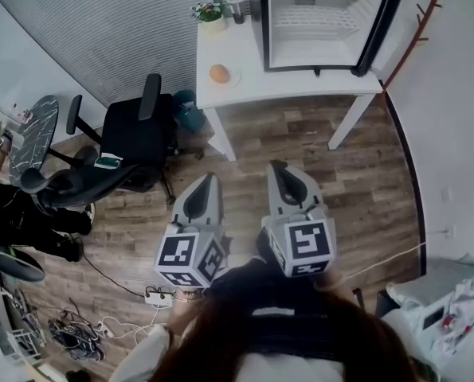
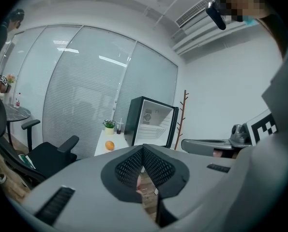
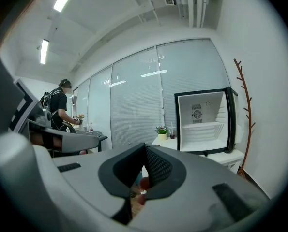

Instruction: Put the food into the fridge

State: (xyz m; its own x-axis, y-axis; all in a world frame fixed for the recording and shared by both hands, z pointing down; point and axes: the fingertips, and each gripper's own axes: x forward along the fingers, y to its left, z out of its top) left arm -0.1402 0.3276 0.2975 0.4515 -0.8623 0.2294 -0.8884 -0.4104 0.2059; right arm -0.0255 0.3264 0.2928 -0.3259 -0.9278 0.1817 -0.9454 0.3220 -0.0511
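Note:
An orange [image 1: 219,73] lies on a small plate on the white table [image 1: 300,82], left of the open, empty black mini fridge [image 1: 324,18]. My left gripper [image 1: 209,177] and right gripper [image 1: 278,166] hang side by side over the wooden floor, well short of the table, both shut and holding nothing. In the left gripper view the shut left gripper [image 2: 143,148] faces the orange [image 2: 109,145] and the fridge [image 2: 151,122] far ahead. From the right gripper view, the right gripper [image 3: 144,146] faces the fridge [image 3: 204,122]; the orange is hidden there.
A potted plant [image 1: 211,10] and a dark cup [image 1: 238,10] stand at the table's back left. A black office chair [image 1: 133,130] stands left of the table. A power strip and cables [image 1: 158,297] lie on the floor. A person [image 3: 61,105] stands at a far desk.

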